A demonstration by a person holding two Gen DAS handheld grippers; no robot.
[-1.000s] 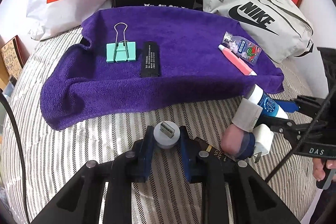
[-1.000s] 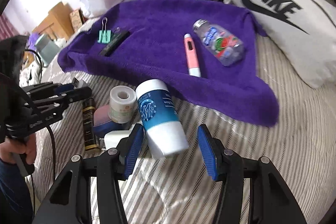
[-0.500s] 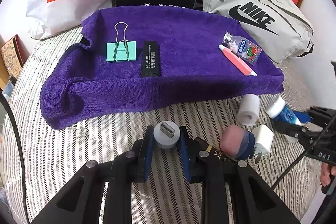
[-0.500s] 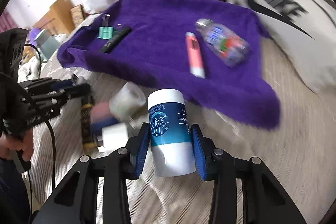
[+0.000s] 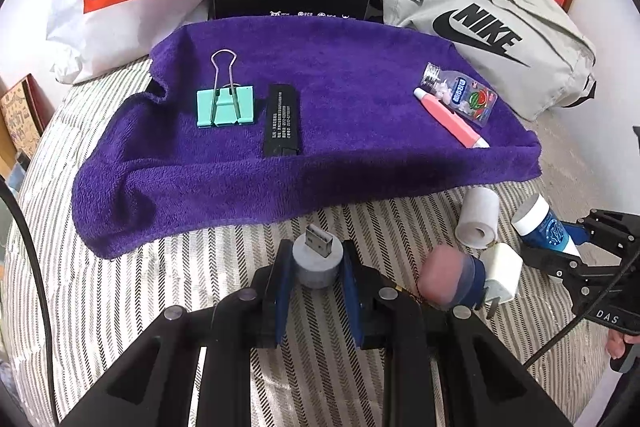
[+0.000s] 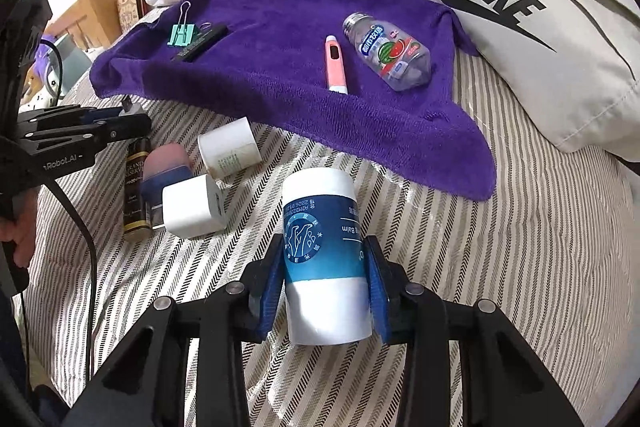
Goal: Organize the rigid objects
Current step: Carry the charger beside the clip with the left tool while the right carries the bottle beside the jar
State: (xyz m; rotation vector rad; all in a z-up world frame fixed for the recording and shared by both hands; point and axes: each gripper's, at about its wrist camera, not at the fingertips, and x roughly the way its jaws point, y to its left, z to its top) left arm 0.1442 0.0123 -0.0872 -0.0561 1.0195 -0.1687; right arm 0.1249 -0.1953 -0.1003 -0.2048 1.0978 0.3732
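My right hand-held gripper (image 6: 323, 279) has just closed on the blue-and-white balm tube (image 6: 322, 251), pads pinching it over the striped bed (image 6: 520, 267). My left hand-held gripper (image 5: 316, 267) pinches the grey USB plug (image 5: 318, 261). Next, I judge: carry both onto the purple towel (image 5: 340, 87); its middle is bare, between black stick (image 5: 281, 120) and pink pen (image 5: 450, 117).

Striped bedspread (image 5: 120, 287), white wall (image 5: 24, 39) behind, wooden furniture (image 6: 94, 7) at left, daylight
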